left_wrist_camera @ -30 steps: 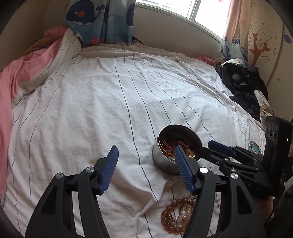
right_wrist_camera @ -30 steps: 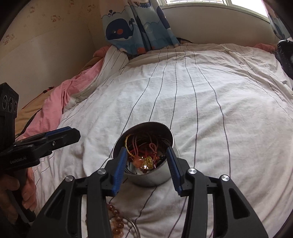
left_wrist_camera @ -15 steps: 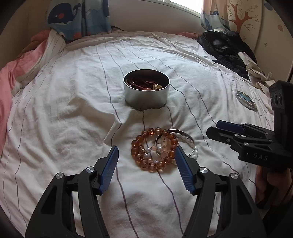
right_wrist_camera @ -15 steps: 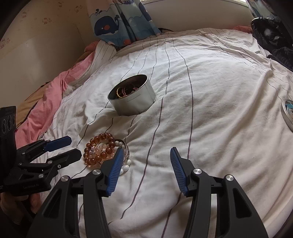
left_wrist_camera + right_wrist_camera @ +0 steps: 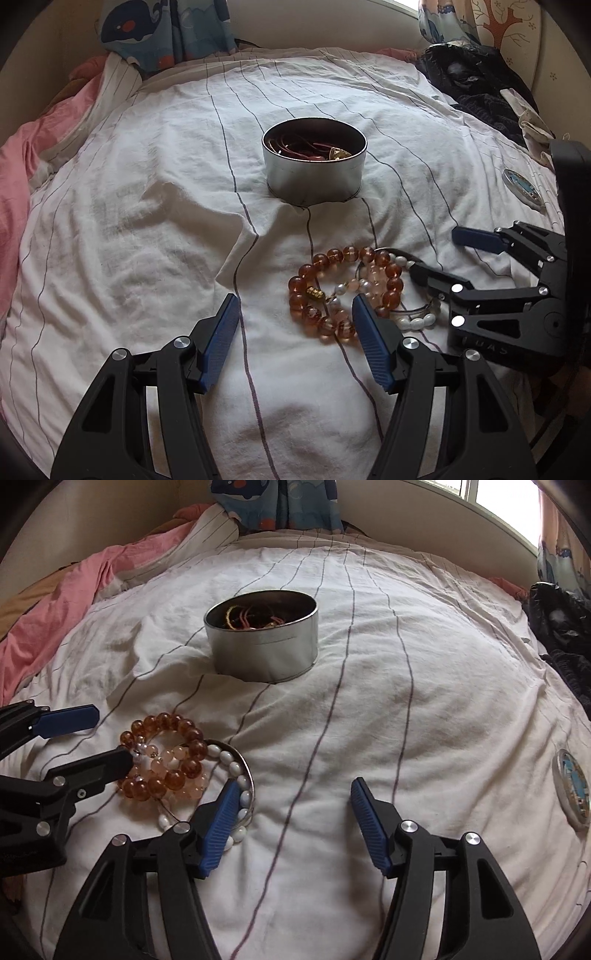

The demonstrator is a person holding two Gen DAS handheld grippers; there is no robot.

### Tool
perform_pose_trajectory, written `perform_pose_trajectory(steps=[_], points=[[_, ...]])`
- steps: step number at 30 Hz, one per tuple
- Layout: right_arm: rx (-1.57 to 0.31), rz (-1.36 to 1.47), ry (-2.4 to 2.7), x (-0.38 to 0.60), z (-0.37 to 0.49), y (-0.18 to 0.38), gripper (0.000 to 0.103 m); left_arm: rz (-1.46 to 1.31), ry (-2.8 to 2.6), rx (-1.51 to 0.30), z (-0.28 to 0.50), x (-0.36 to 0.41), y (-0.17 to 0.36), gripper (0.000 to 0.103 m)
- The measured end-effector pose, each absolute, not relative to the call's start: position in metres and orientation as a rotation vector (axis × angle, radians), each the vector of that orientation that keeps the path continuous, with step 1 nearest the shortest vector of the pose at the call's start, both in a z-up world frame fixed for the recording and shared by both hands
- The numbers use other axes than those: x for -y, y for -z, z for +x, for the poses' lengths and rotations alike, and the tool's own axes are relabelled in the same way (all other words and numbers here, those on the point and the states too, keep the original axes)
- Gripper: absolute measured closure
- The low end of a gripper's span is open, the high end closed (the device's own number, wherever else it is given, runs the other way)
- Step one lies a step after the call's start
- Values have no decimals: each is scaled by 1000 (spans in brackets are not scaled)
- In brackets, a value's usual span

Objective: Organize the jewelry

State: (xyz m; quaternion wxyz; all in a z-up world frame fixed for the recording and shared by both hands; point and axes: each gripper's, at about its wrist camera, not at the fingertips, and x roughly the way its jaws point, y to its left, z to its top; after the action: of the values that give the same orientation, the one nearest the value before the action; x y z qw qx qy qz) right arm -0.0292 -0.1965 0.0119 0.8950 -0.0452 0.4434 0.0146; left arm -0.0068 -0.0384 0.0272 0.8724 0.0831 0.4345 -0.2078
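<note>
- Where a second ago both grippers hung at the metal tin [image 5: 314,162], they have since drawn back and down to the bracelet heap [image 5: 354,291] on the bed [image 5: 129,221].
- Left gripper [image 5: 291,339]: jaws about half open, empty, its right pad at the heap's near edge.
- Right gripper [image 5: 291,819]: jaws have just been opening, nothing between them; its left pad lies over the pearl bracelet [image 5: 236,771].
- Judgement: the next pick-up is being set up.
- Count: one tin, already holding cords and a gold piece; one amber bead bracelet [image 5: 314,291]; one pale pink; one pearl; one lid [image 5: 572,790] well apart.
</note>
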Motion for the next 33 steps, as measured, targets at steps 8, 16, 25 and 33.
perform_pose_trajectory(steps=[8, 16, 25, 33], points=[[-901, -51, 53, 225, -43, -20, 38, 185, 436, -904, -7, 41, -28, 42], [-916, 15, 25, 227, -40, -15, 32, 212, 446, -902, 1, 55, -22, 42], [-917, 4, 29, 224, -39, -12, 30, 250, 438, -901, 1, 62, -19, 42], [-910, 17, 23, 225, -40, -13, 29, 382, 326, -872, -1, 64, -17, 69]])
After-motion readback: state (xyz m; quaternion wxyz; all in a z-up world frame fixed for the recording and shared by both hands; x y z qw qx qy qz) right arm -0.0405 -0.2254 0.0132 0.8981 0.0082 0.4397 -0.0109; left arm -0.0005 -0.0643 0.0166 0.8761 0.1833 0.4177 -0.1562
